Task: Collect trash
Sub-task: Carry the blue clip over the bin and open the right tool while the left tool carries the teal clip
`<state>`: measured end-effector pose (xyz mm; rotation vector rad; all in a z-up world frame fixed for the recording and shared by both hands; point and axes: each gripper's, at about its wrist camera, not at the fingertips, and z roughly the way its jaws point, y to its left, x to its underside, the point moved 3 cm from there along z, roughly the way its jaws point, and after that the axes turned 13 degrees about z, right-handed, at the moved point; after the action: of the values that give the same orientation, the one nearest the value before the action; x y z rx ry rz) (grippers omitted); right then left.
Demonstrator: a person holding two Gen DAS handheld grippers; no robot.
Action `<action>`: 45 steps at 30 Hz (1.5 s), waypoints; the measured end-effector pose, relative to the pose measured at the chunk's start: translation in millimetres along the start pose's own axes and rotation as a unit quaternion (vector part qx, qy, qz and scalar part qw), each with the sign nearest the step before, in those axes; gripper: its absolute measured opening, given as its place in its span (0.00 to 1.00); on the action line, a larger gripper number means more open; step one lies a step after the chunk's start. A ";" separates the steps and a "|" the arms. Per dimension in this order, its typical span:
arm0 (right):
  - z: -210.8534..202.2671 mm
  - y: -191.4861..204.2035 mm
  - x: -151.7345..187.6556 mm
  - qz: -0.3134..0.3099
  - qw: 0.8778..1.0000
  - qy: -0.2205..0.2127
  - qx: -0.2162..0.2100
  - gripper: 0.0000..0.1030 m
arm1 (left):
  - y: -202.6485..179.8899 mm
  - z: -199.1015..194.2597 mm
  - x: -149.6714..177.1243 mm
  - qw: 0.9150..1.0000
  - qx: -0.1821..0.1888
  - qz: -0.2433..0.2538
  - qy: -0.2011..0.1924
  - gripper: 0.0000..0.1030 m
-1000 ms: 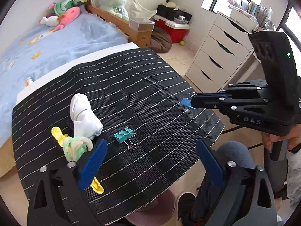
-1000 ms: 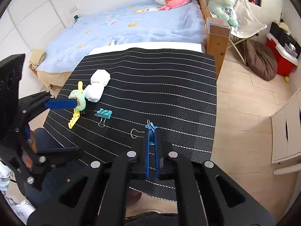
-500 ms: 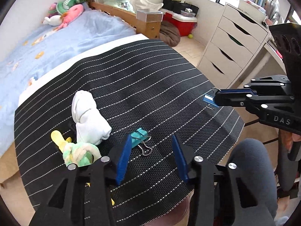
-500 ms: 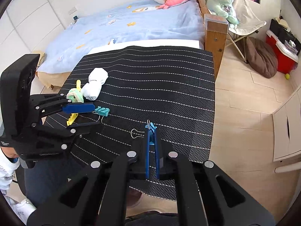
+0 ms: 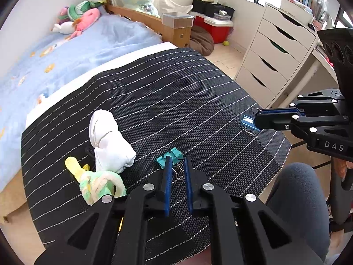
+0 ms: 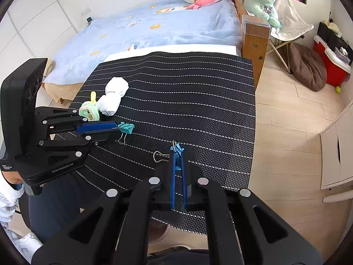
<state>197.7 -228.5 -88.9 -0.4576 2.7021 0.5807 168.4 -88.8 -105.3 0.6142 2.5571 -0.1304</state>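
A teal binder clip [image 5: 169, 157] lies on the black striped mat [image 5: 154, 101]. My left gripper [image 5: 176, 162] has closed around the clip's wire handles, fingers a narrow gap apart; the clip also shows in the right wrist view [image 6: 126, 128] at the left gripper's tips. My right gripper [image 6: 178, 154] is shut on a blue binder clip [image 6: 176, 149], held just above the mat's right side; the blue clip shows in the left wrist view [image 5: 249, 122] too.
A white rolled sock [image 5: 108, 141], a green and white yarn ring [image 5: 100, 185] and a yellow plastic piece [image 5: 74, 165] lie on the mat's left. A bed [image 5: 55, 50], white drawers [image 5: 275, 50] and my knee [image 5: 302, 198] surround the mat.
My left gripper moved forward to the teal clip and narrowed from wide open to nearly shut around its handles. The right gripper stayed shut on the blue clip.
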 end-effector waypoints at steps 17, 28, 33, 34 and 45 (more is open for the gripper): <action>-26.8 34.7 10.5 -0.031 0.999 -0.022 -0.013 0.04 | -11.1 -54.7 9.2 0.999 0.012 0.002 -0.040 0.11; -58.8 77.7 37.1 -0.078 0.996 -0.040 -0.028 0.04 | -18.3 -100.0 37.5 0.998 0.010 -0.004 -0.067 0.11; -71.2 95.5 55.3 -0.094 0.994 -0.044 -0.039 0.04 | -24.3 -114.3 53.4 0.997 0.012 -0.008 -0.078 0.11; -73.4 99.2 59.8 -0.097 0.993 -0.043 -0.042 0.04 | -25.2 -116.3 56.1 0.997 0.012 -0.009 -0.079 0.11; -69.9 122.9 114.0 -0.115 0.991 -0.006 -0.068 0.04 | -34.2 -131.4 91.3 0.996 0.018 -0.024 -0.085 0.11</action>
<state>32.1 -180.2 -32.0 -0.7871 2.5594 0.7013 23.3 -56.1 -37.0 0.5301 2.4096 -0.2353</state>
